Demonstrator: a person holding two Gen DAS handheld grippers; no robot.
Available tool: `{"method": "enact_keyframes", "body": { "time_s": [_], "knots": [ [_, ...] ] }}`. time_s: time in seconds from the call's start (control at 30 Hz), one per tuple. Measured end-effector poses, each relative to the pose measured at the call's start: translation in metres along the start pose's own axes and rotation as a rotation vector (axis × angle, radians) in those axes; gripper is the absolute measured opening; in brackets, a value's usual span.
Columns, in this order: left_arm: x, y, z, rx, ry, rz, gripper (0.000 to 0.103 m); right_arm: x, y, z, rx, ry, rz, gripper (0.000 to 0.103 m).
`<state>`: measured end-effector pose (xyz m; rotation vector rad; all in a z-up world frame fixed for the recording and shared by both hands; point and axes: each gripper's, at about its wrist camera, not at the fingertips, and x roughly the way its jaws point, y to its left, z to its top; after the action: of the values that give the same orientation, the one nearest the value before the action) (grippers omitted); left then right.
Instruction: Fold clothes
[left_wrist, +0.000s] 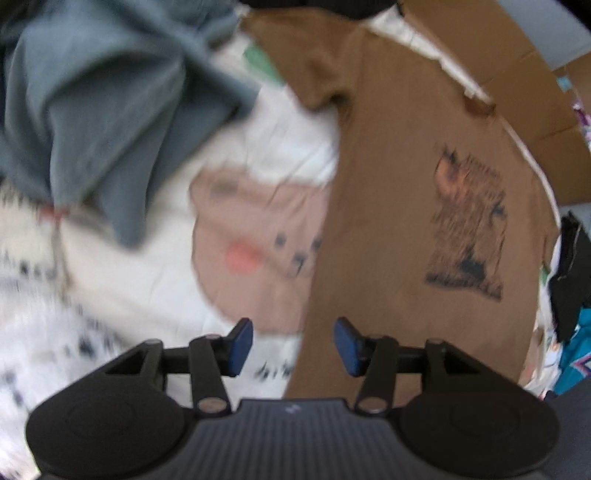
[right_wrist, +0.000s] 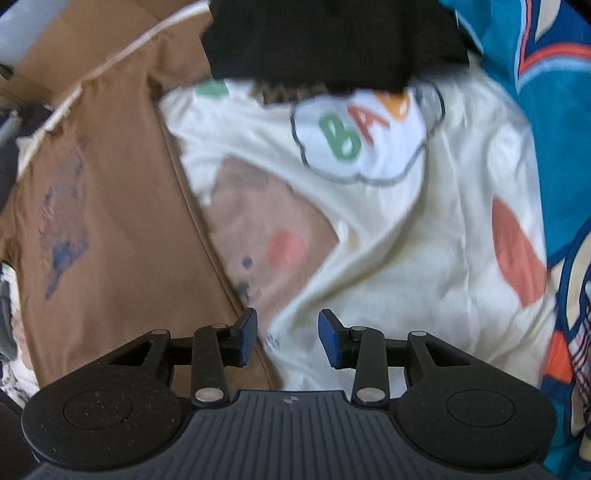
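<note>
Both your tongs hang open and empty, left tongs (left_wrist: 293, 345) and right tongs (right_wrist: 288, 338), over the brown shirt (left_wrist: 388, 206), which lies flat, long axis running away from you, its side edge under both.

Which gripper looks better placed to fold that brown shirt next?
Probably the left gripper: open, it hangs over the brown shirt's edge. The right gripper, also open, hangs mostly over the cream shirt.
</note>
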<state>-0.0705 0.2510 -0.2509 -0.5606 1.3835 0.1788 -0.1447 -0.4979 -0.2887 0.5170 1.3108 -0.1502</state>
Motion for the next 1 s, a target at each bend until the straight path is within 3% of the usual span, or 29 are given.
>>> {"method": "enact_keyframes", "body": {
  "time_s": [0.1,0.23,0.47,0.53,0.63,0.7,0.8,1.0],
  "knots": [
    [-0.009,-0.016,0.03,0.054,-0.04,0.006,0.052,0.004,0.03,-0.004,-0.001,-0.063,0.017,0.044],
    [-0.018,-0.052,0.068,0.134,-0.099,0.023,0.052,0.012,0.04,0.022,0.001,-0.13,0.045,0.044],
    [-0.035,-0.117,0.132,0.204,-0.211,0.039,0.052,0.015,0.042,0.077,-0.133,-0.112,0.093,0.044],
    [-0.038,-0.136,0.148,0.208,-0.233,0.027,0.052,0.016,0.048,0.09,-0.23,-0.09,0.066,0.044],
    [-0.045,-0.165,0.165,0.228,-0.254,0.012,0.052,0.015,0.057,0.101,-0.437,-0.09,-0.07,0.044],
    [-0.041,-0.187,0.174,0.256,-0.26,0.006,0.052,0.016,0.059,0.109,-0.507,-0.097,-0.134,0.044],
    [-0.034,-0.218,0.185,0.294,-0.264,-0.004,0.052,0.015,0.057,0.124,-0.507,-0.127,-0.139,0.043],
    [-0.01,-0.274,0.2,0.38,-0.255,-0.01,0.052,0.023,0.065,0.143,-0.415,-0.199,-0.038,0.043]
  ]
}}
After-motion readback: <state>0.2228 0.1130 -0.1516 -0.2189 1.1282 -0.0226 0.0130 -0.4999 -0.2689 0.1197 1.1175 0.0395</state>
